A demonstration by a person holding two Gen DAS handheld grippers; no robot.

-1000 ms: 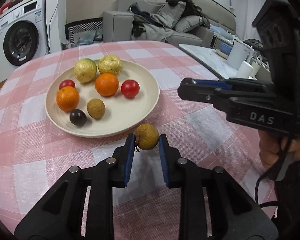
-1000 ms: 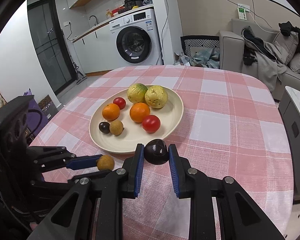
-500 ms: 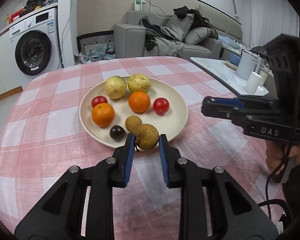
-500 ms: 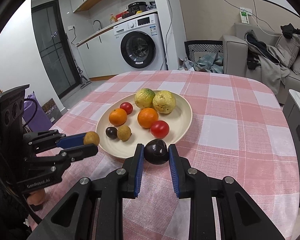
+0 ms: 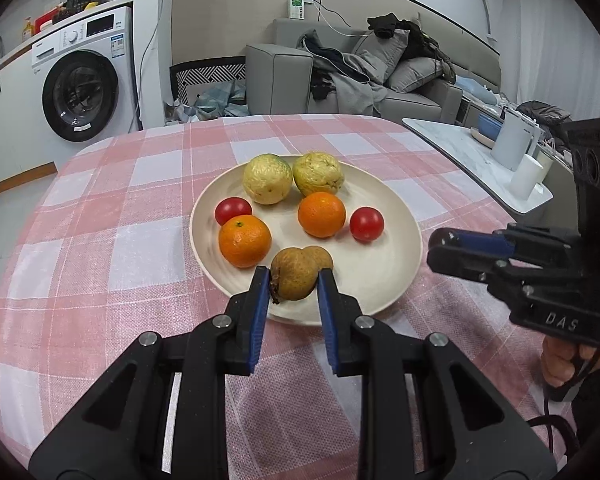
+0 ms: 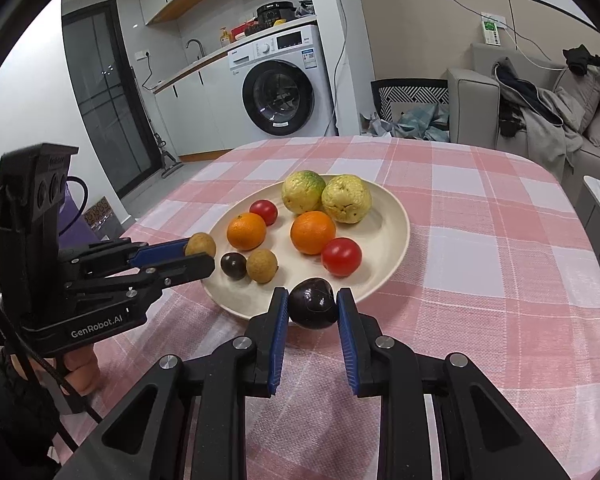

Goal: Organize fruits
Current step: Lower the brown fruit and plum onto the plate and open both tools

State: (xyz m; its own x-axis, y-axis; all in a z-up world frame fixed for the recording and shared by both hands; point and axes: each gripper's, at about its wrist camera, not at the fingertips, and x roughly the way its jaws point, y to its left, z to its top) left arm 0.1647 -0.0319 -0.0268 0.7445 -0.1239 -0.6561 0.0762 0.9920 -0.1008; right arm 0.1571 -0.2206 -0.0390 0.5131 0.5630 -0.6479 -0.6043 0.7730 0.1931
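Note:
My left gripper is shut on a brown round fruit and holds it over the near rim of the cream plate. In the right wrist view the same left gripper hangs at the plate's left edge with the brown fruit. My right gripper is shut on a dark purple fruit just above the plate's near rim. On the plate lie two yellow-green fruits, two oranges, two red tomatoes, a small dark fruit and a brown fruit.
The plate sits on a round table with a pink checked cloth. A person's hand holds the right gripper at the table's right side. A marble side table with white containers stands to the right; a washing machine and sofa lie beyond.
My left gripper has carried the brown fruit from over the cloth to above the plate's near rim. My right gripper, still holding the dark fruit, has edged closer to the plate.

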